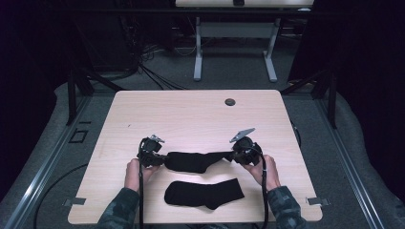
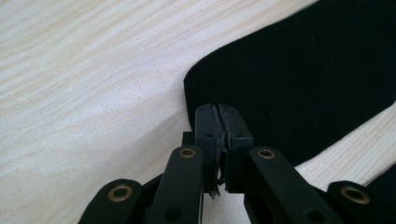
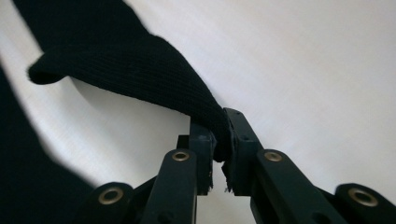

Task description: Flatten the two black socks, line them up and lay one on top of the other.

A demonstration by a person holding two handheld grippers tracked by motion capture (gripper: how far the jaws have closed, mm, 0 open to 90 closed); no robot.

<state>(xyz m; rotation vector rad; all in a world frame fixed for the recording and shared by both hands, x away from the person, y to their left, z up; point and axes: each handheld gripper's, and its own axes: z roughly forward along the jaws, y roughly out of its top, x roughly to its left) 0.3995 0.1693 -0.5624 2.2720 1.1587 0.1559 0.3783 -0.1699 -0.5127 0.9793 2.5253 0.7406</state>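
Wood table [image 1: 191,109]: L gripper [image 1: 160,160] & R gripper [image 1: 232,156] each pinch an end of far sock [image 1: 196,161], w/ 2nd sock [image 1: 204,194] lying nearer.

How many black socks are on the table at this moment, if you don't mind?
2: the farther sock is held at its ends by the left gripper and right gripper; the nearer sock lies flat before the person.

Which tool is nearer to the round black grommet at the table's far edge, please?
Right. The right tool sits almost straight below the grommet; the left tool is farther off to the left, both near the stretched sock.
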